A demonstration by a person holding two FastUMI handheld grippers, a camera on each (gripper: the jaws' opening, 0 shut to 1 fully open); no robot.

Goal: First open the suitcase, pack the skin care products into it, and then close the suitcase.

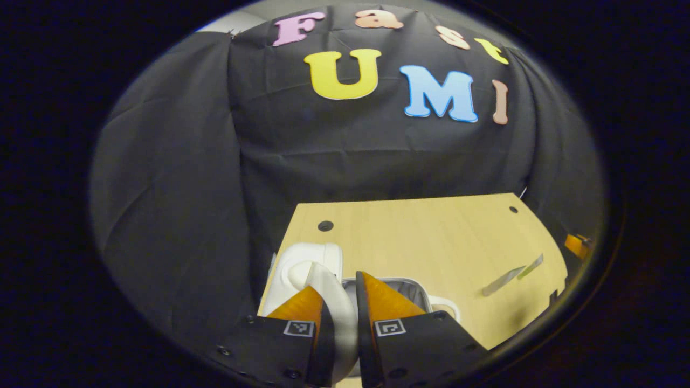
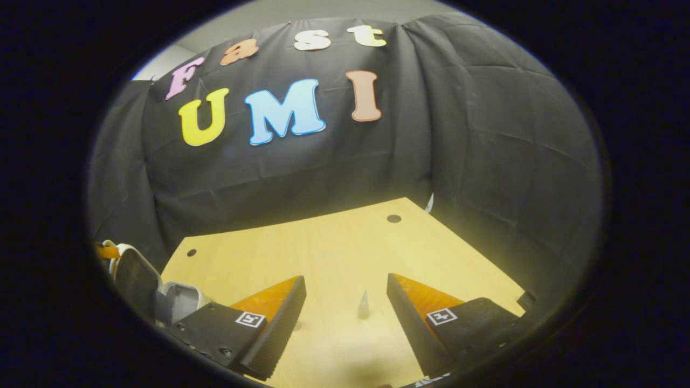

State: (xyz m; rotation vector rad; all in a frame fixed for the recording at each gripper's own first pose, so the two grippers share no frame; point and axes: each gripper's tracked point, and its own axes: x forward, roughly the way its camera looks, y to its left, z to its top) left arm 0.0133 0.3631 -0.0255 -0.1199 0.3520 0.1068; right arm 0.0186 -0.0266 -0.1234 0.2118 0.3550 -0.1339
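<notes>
While the left hand-held gripper [image 1: 339, 318] clamps the suitcase's [image 1: 307, 269] smooth rounded lid, the right [image 2: 345, 302] gapes.

Recording booth, apparently a lab or studio set-up rather than a home. Black cloth [image 2: 485, 161] drapes the back and sides as a wall; a pale wooden table [image 2: 334, 253] with round drilled holes [image 2: 394, 219] stands against it; a plain light wall [image 2: 323, 13] shows above the cloth.

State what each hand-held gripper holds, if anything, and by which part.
The left hand-held gripper is shut on the white suitcase lid, gripping its curved edge. The right hand-held gripper is open over the table, holding nothing.
</notes>
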